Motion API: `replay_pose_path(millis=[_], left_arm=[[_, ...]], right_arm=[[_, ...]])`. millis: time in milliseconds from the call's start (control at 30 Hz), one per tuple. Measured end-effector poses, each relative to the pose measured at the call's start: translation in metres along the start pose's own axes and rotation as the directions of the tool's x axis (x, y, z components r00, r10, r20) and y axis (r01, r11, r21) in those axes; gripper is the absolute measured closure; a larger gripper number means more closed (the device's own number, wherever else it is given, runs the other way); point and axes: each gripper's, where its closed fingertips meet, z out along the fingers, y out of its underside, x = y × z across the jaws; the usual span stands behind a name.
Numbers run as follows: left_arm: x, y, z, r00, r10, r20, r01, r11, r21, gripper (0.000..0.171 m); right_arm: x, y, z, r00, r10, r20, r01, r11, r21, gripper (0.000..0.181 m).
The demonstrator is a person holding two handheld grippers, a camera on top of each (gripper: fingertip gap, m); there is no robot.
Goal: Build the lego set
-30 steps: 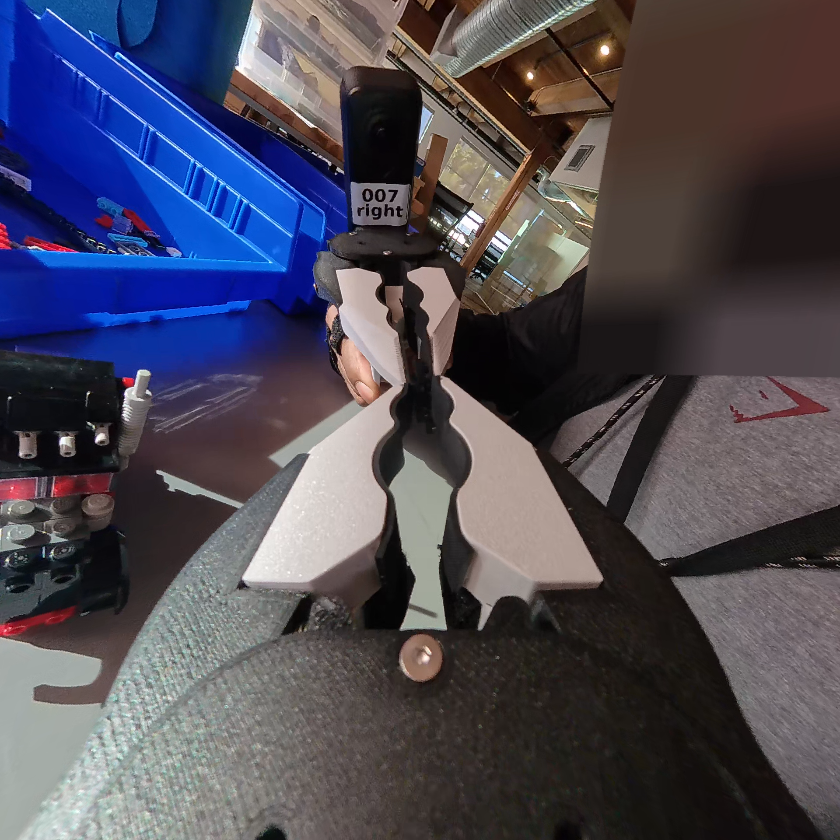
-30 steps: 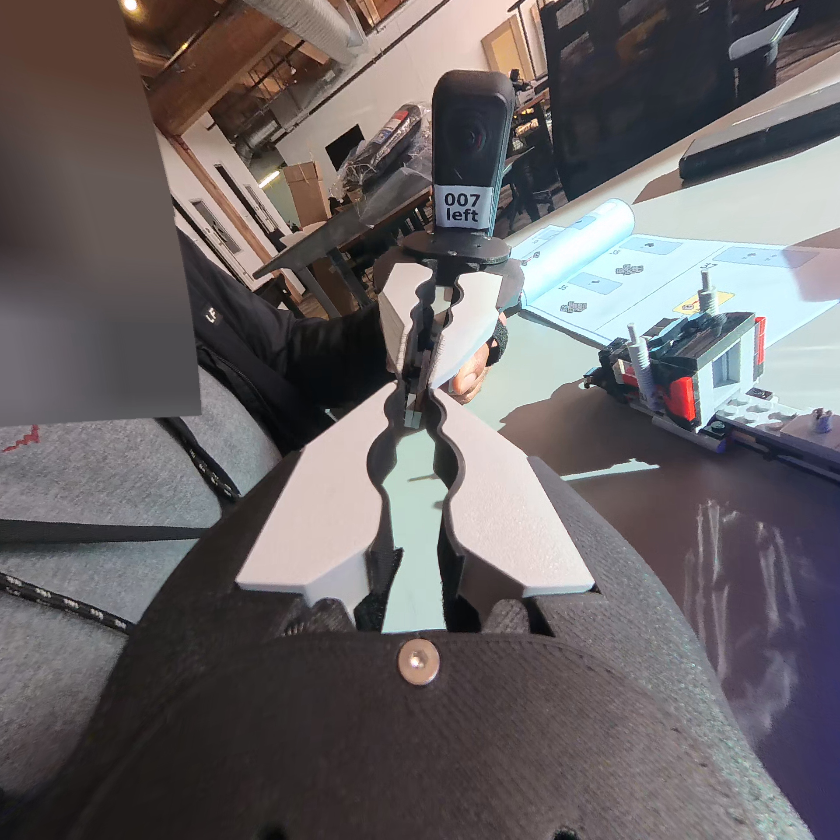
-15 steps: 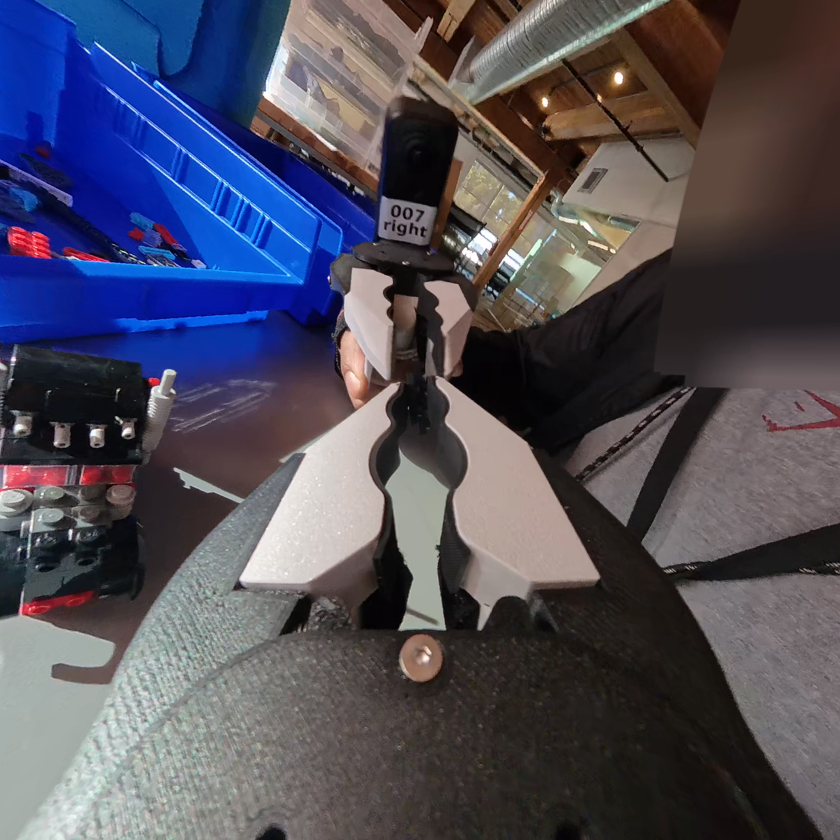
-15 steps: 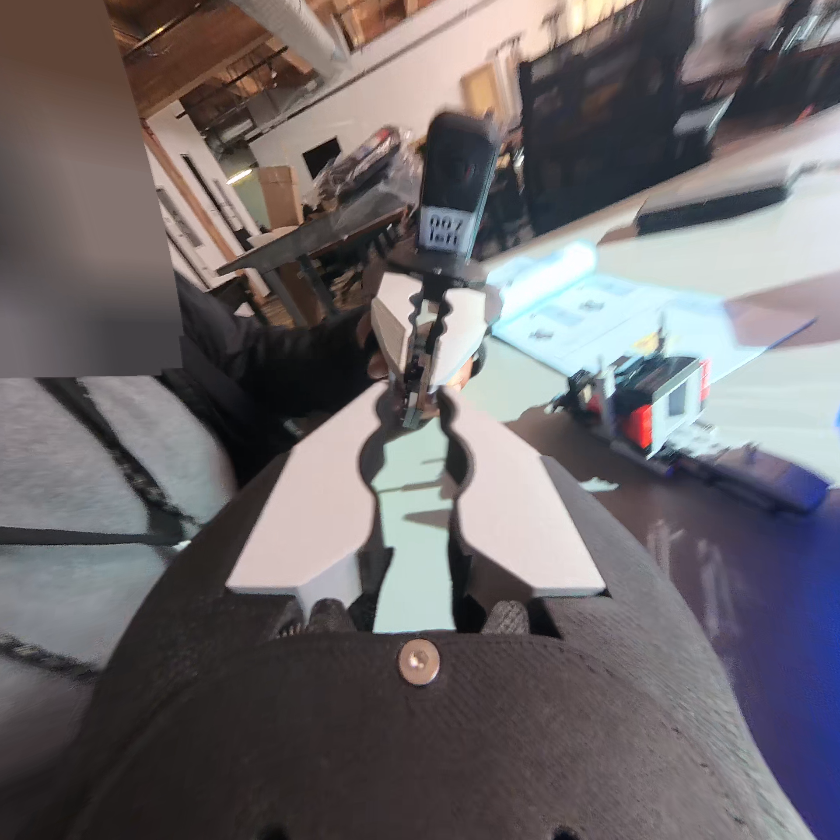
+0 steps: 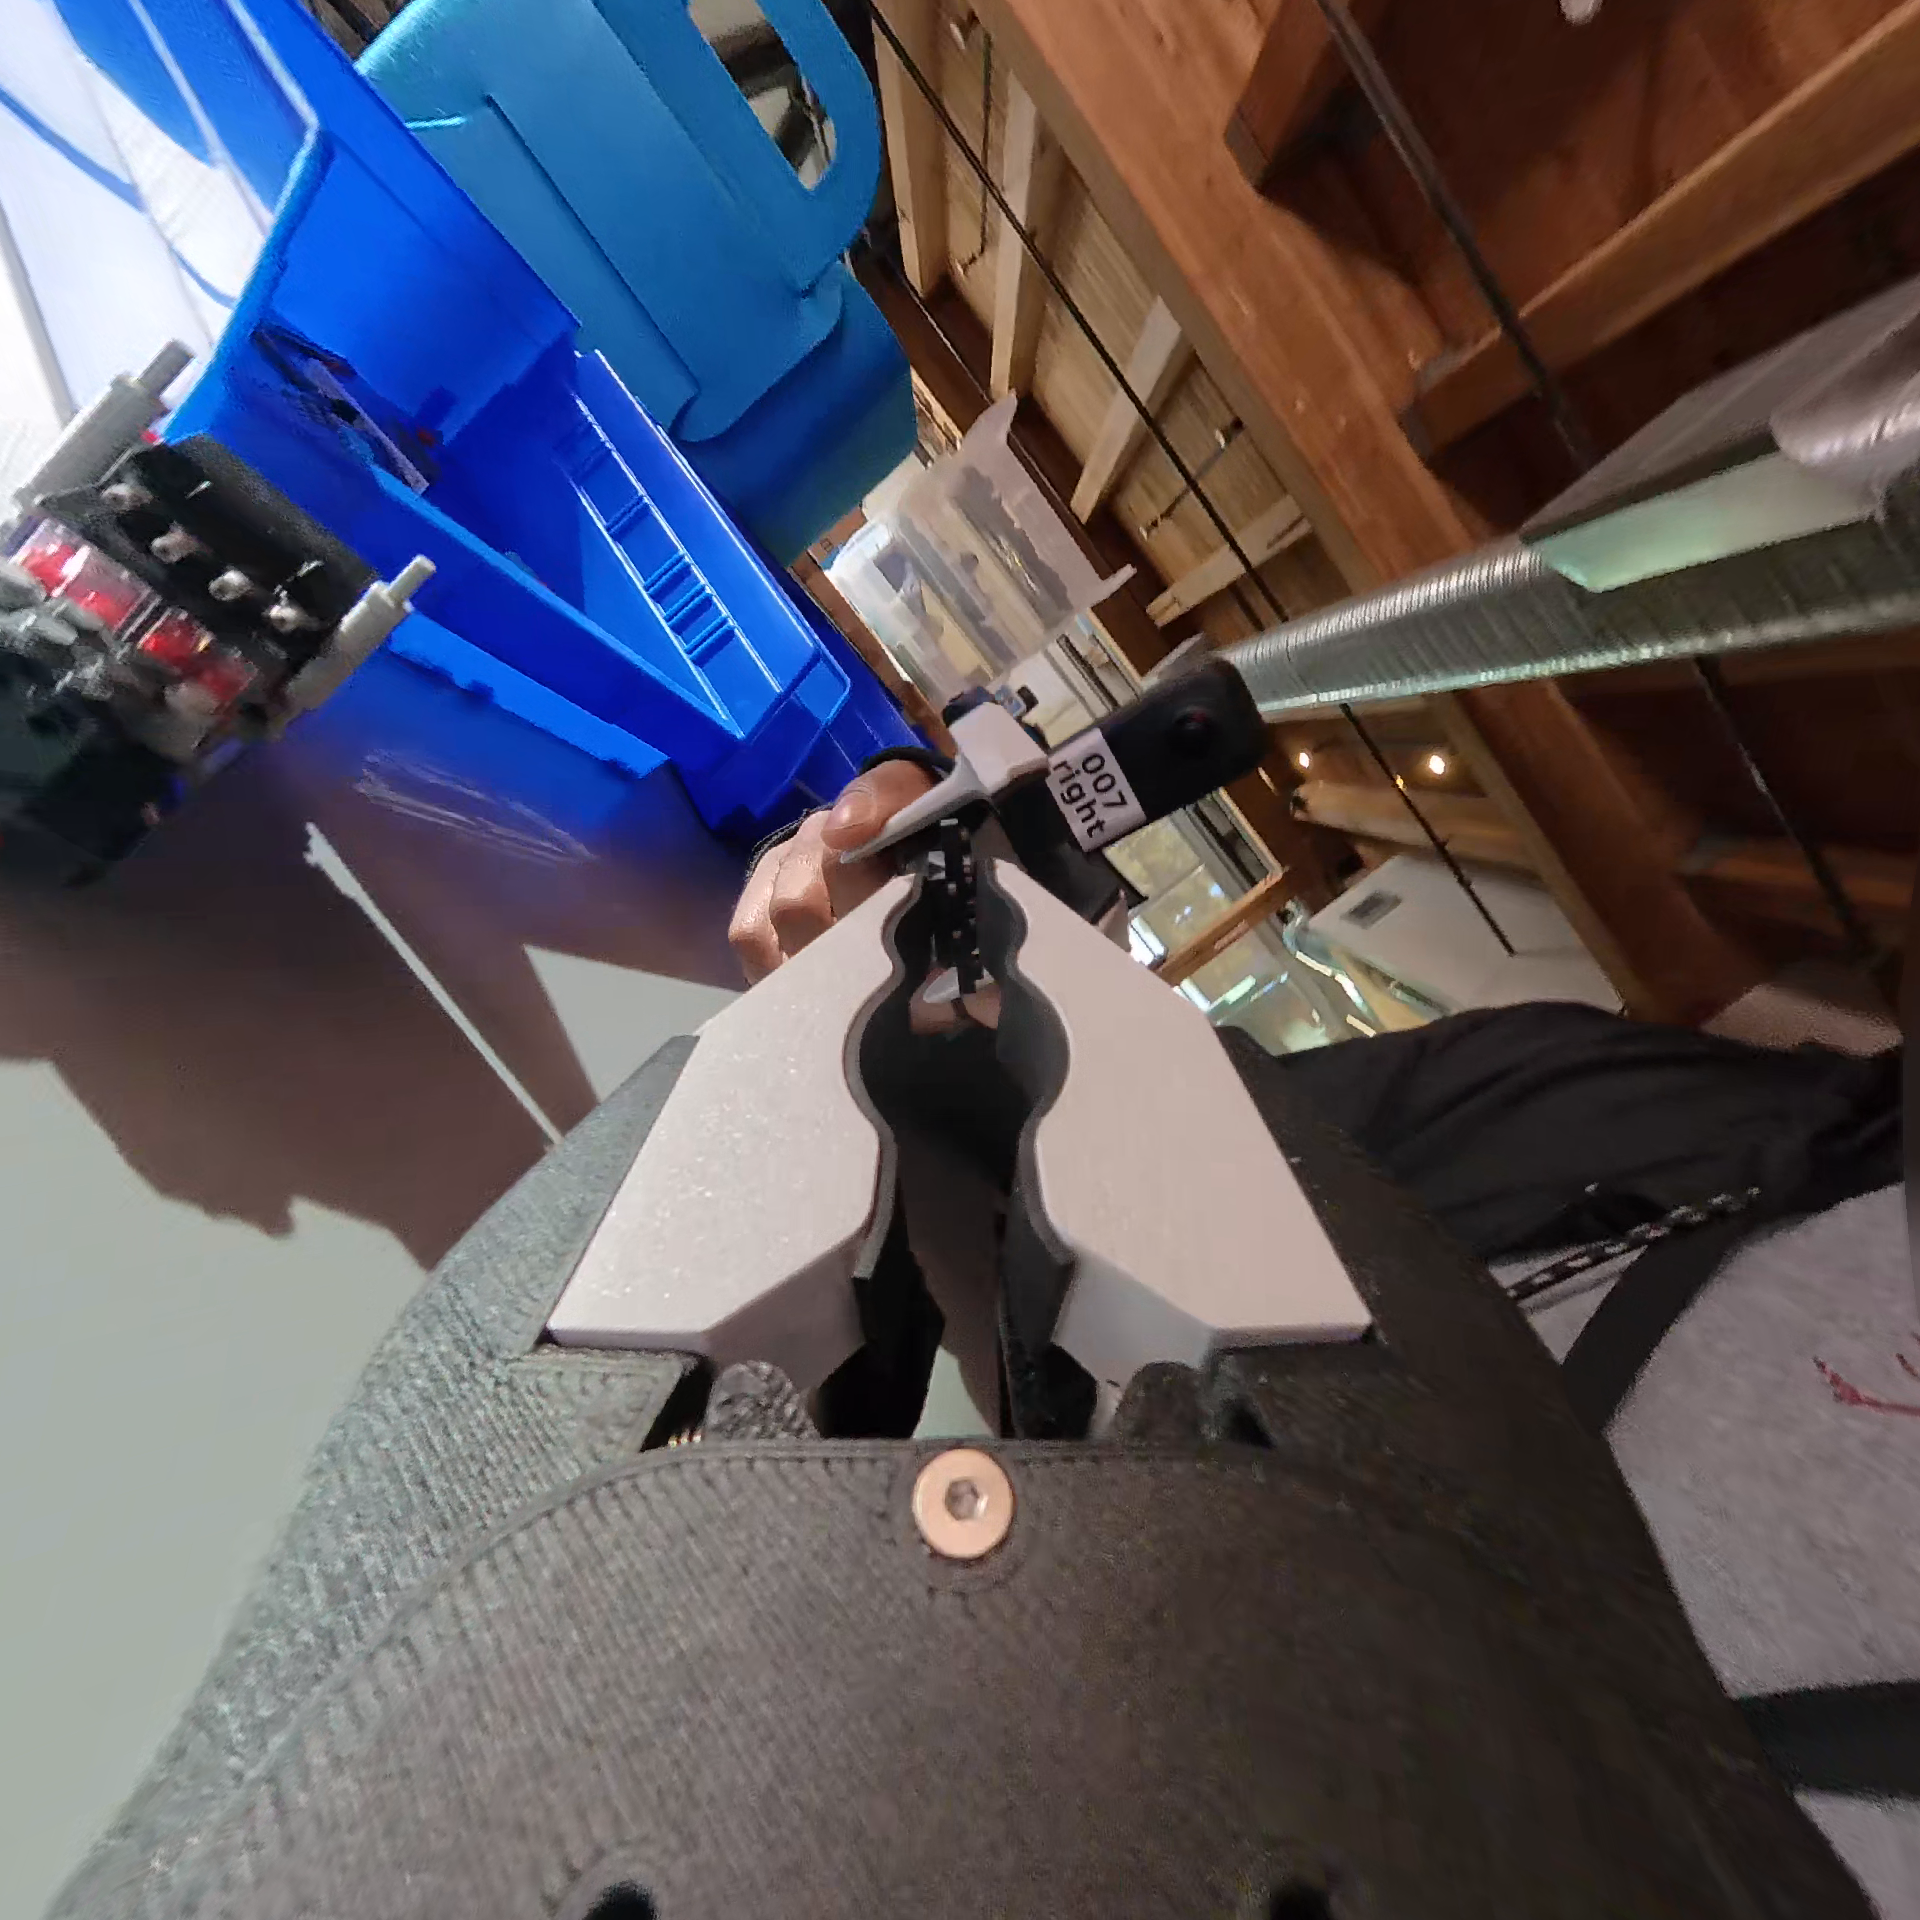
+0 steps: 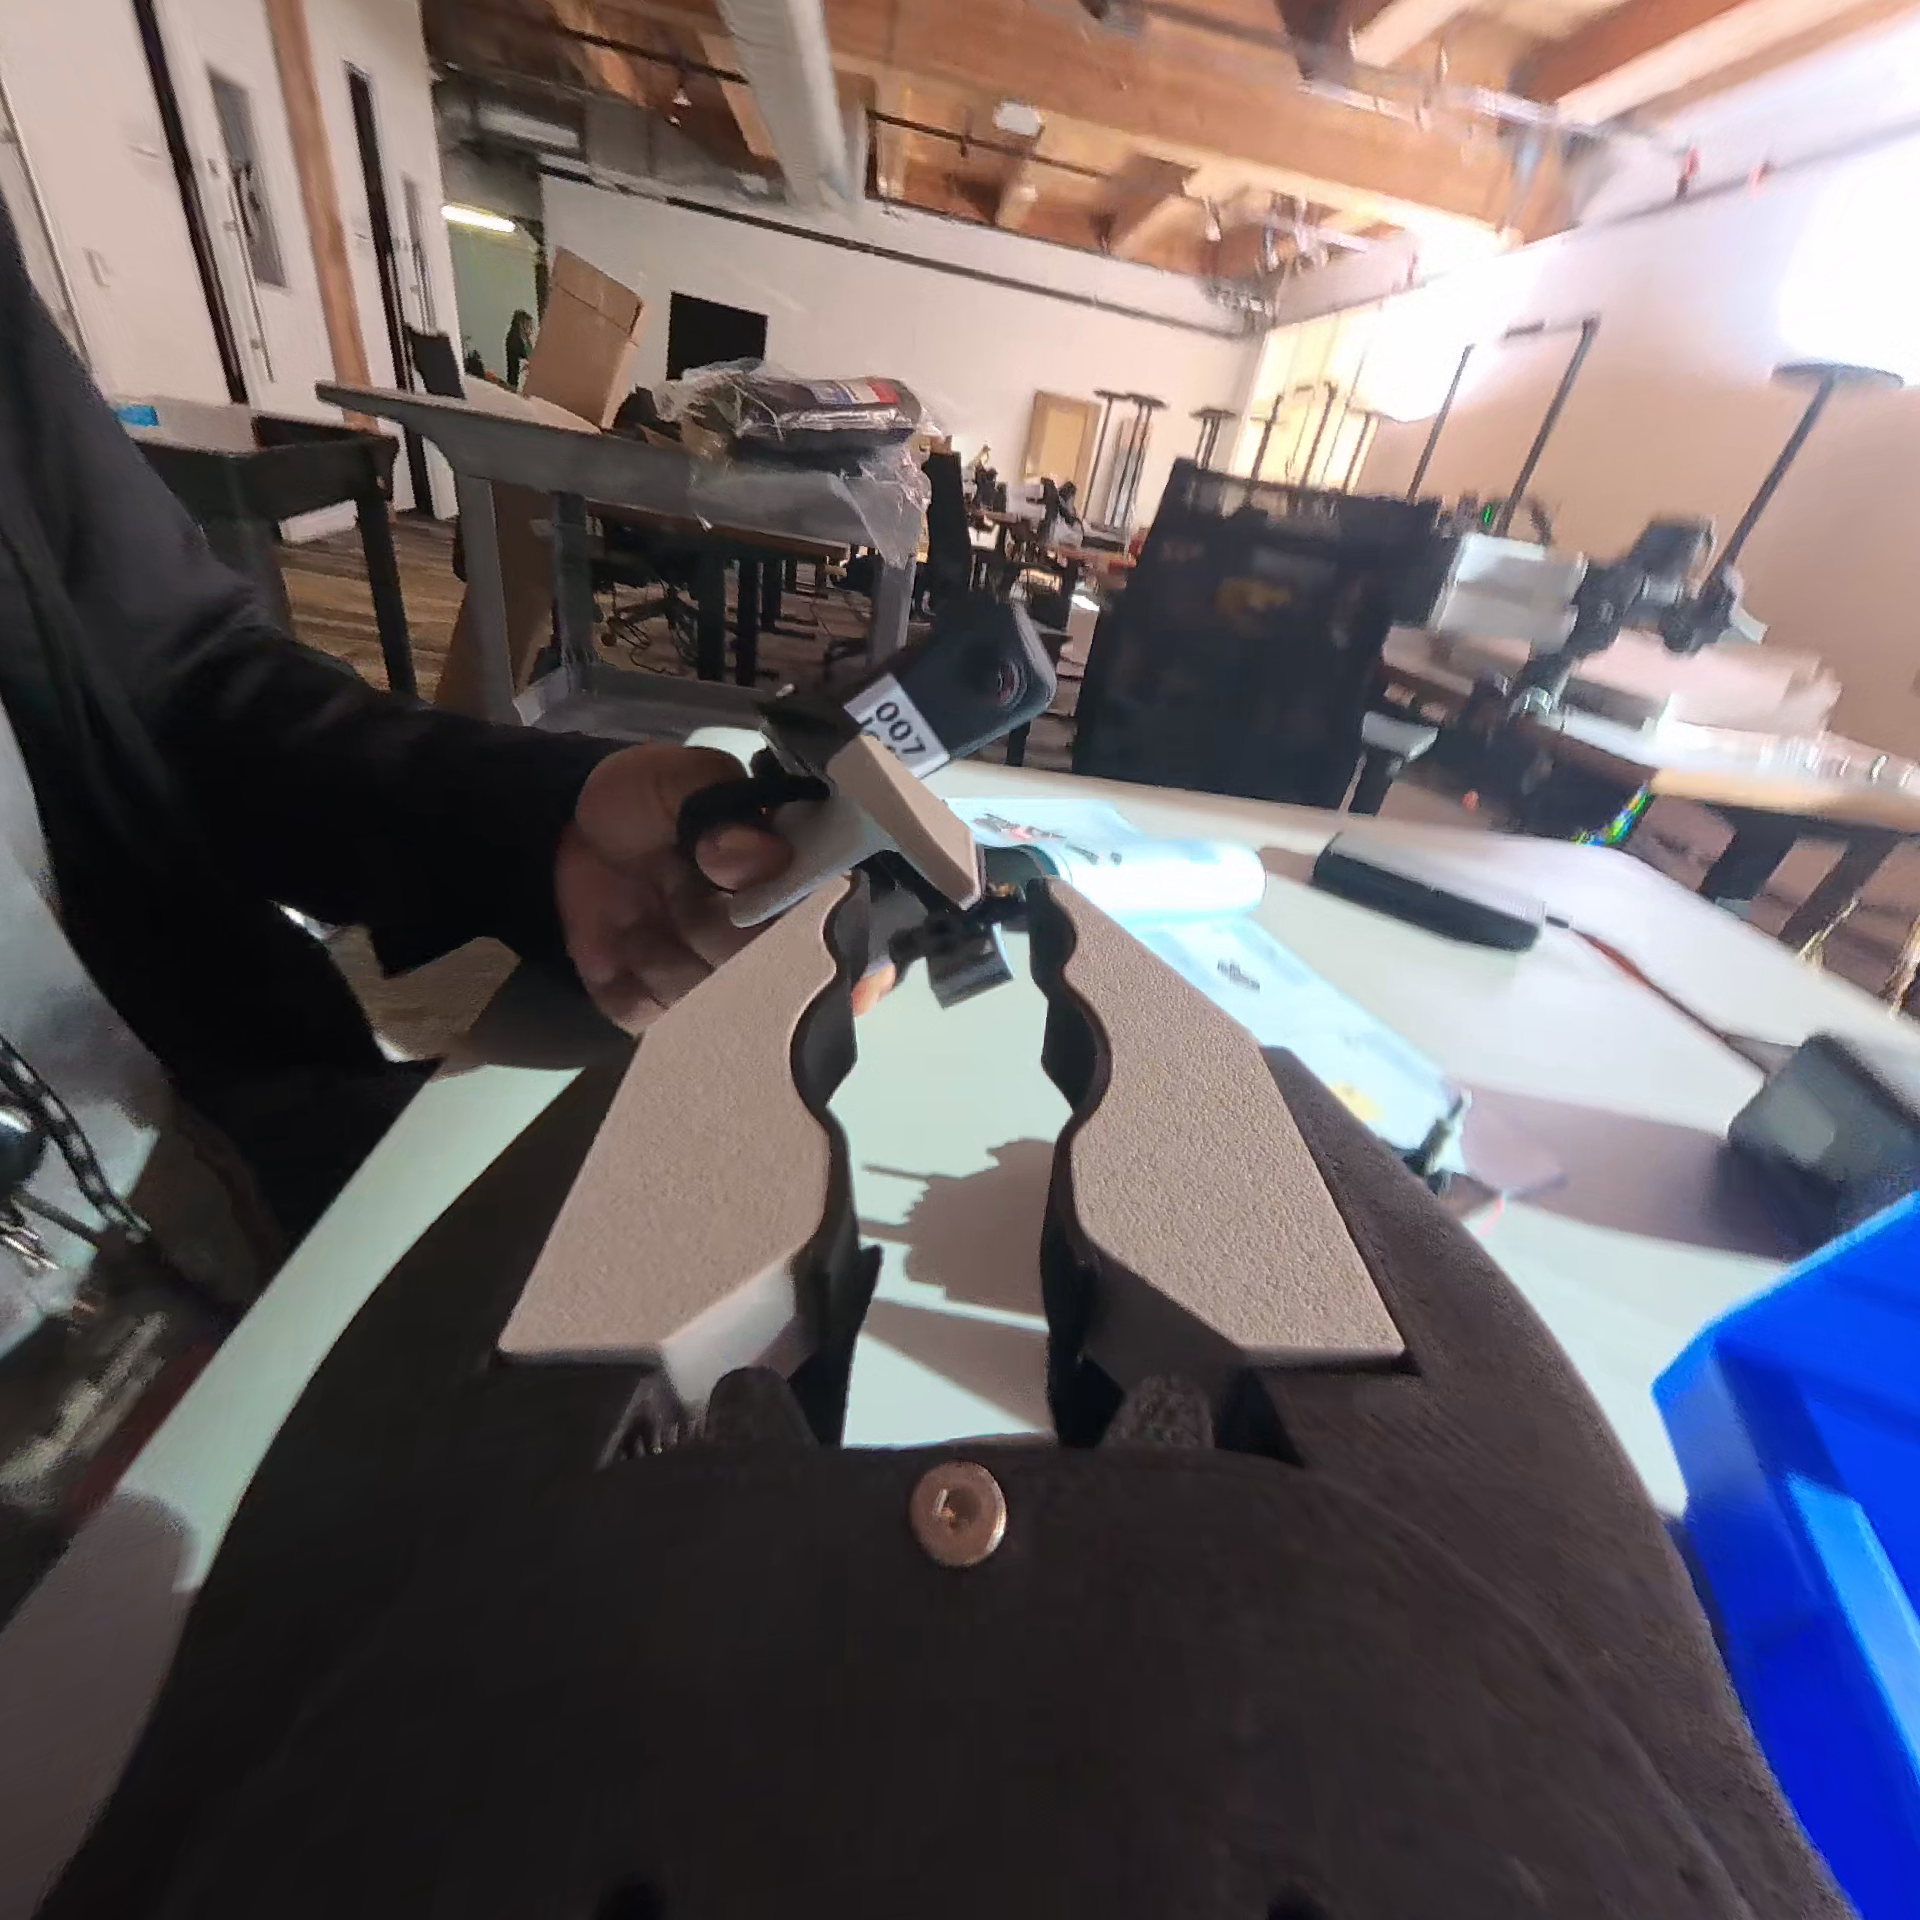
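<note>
My left gripper point(image 5: 954, 896) is shut on a small black lego piece point(image 5: 958, 940) at its fingertips and is tilted to the side above the table. It also shows in the right wrist view point(image 6: 940, 883), where the piece point(image 6: 971, 961) hangs from its tips. My right gripper point(image 6: 945, 920) is open, with its fingers on either side of that piece and apart from it. The partly built black, red and grey lego model point(image 5: 177, 613) stands on the table at the far left of the left wrist view.
Blue parts bins point(image 5: 499, 436) stand behind the model, and a corner of one point(image 6: 1829, 1538) shows at the lower right. An open instruction booklet point(image 6: 1164, 883) and a flat black object point(image 6: 1423, 904) lie on the table point(image 6: 1403, 997) beyond the grippers. A person's hands and dark sleeves hold both grippers. The tips of both grippers are at nearly the same place.
Both grippers were shut tip to tip on the small piece. The right gripper has opened and let go. Both grippers have rolled sideways, and the left one keeps the piece.
</note>
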Motion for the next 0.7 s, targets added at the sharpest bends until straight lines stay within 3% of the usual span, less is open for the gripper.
replay_pose_path(millis=[233,700], left_arm=[[-0.01,0.0,-0.028,0.985,-0.149,0.083,0.144,0.987,0.073,0.163],[-0.031,-0.023,-0.072,0.952,-0.259,0.165,0.215,0.945,0.246,0.162]], right_arm=[[-0.007,0.027,0.02,0.988,-0.154,0.008,0.154,0.979,-0.134,0.15],[0.015,0.045,0.04,0.987,-0.149,-0.053,0.135,0.968,-0.21,0.158]])
